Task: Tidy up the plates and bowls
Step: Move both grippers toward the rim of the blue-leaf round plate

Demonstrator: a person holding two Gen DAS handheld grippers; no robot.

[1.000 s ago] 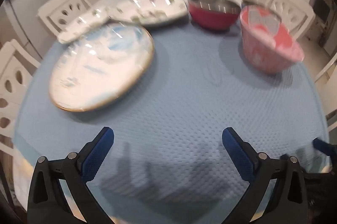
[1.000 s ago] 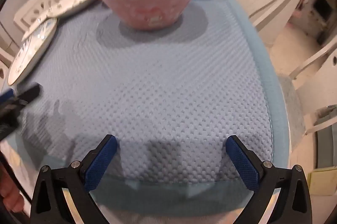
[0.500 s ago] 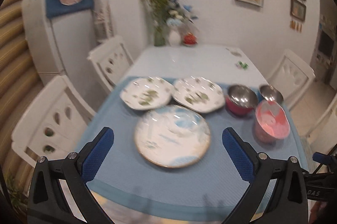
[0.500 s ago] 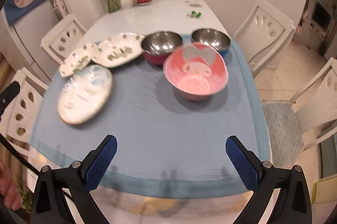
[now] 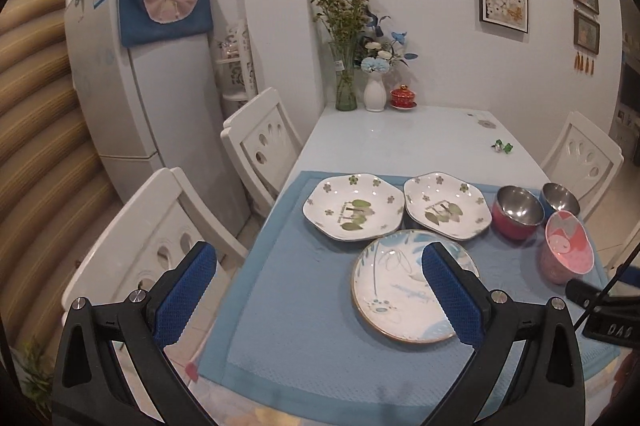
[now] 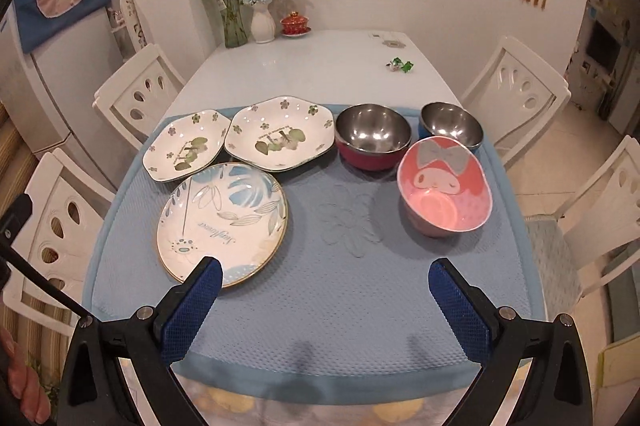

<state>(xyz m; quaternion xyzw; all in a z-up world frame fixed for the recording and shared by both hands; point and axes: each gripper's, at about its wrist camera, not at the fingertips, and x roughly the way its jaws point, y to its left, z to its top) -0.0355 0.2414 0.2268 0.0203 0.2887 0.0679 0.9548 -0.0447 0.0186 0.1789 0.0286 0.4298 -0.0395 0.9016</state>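
On the blue mat (image 6: 320, 286) lie a round leaf-pattern plate (image 6: 222, 222), two hexagonal floral plates (image 6: 186, 149) (image 6: 280, 139), a red steel bowl (image 6: 372, 141), a blue steel bowl (image 6: 450, 125) and a pink cartoon bowl (image 6: 444, 187). The round plate (image 5: 404, 286), floral plates (image 5: 352, 211) (image 5: 446, 211), red bowl (image 5: 518, 211) and pink bowl (image 5: 568, 246) also show in the left wrist view. My left gripper (image 5: 320, 288) is open and empty, held high over the table's front left. My right gripper (image 6: 326, 300) is open and empty above the mat's front edge.
The white table (image 6: 304, 65) carries flower vases (image 6: 234, 21) (image 6: 263, 21), a red lidded cup (image 6: 295, 23) and a small green trinket (image 6: 400, 65) at the back. White chairs (image 6: 136, 93) (image 6: 516, 93) stand on both sides. A fridge (image 5: 152, 97) stands at left.
Both grippers have risen and pulled back from low over the mat, so the whole table and room came into view. The left view has swung leftward. Plates and bowls have not moved.
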